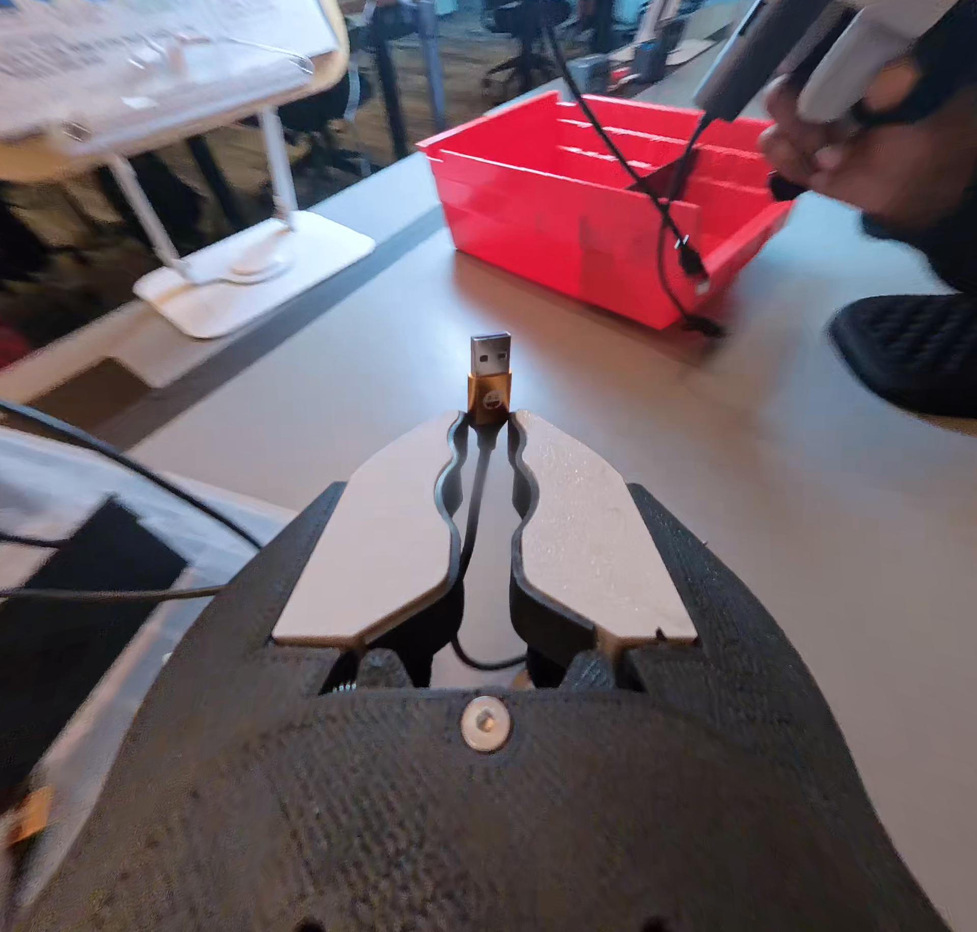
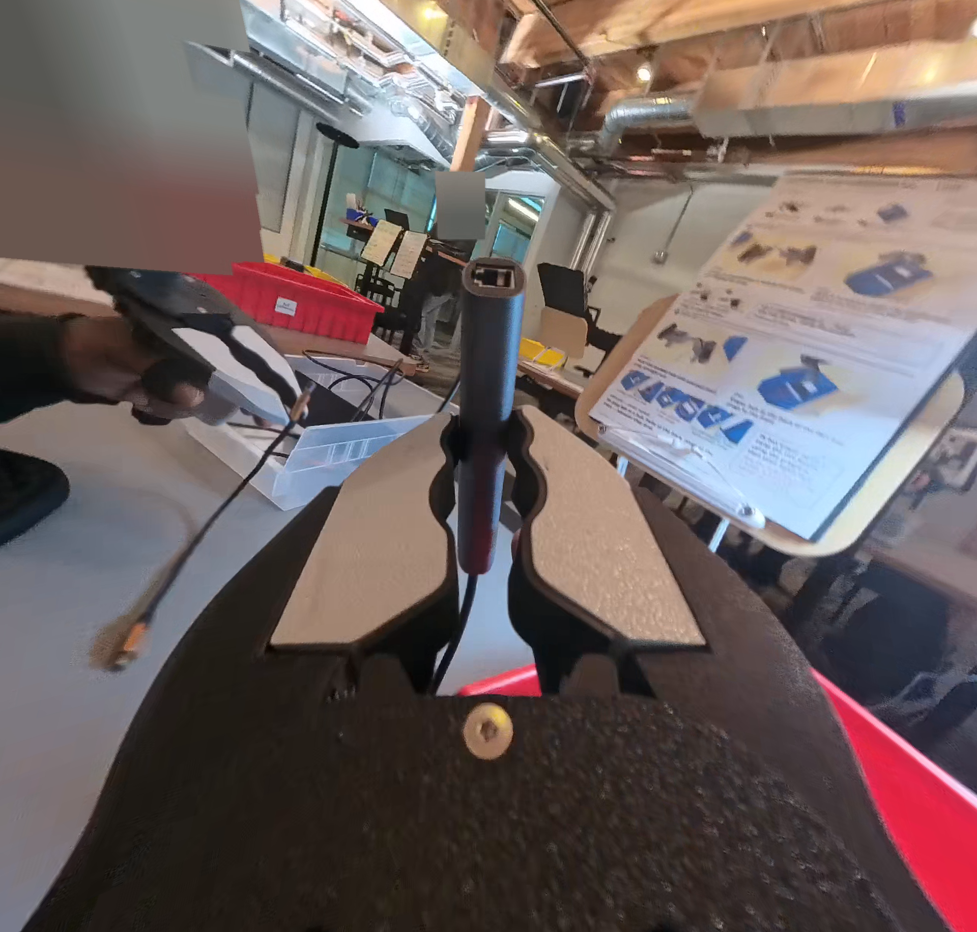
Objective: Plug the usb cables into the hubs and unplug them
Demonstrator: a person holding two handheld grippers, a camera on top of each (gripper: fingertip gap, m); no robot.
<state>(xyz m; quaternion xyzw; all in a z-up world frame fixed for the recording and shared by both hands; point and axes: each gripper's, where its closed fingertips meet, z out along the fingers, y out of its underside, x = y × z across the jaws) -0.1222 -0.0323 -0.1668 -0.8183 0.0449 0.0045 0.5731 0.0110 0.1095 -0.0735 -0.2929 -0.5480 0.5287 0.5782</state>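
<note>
USB-A plug (image 1: 490, 378) with its gold collar, small, rigid and light on a limp cable, sits centre frame pinched by the left gripper (image 1: 489, 420) at the collar, while the right gripper (image 2: 484, 430) clamps the stiff grey hub (image 2: 489, 378) mid-body, port end upward

A grey table (image 1: 687, 483) carries a red bin (image 1: 555, 229) and a white stand base (image 1: 254, 277).

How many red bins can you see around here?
2. One red bin sits on the table ahead of the left tool; another red bin stands on a farther table in the right view. Others may be hidden.
</note>
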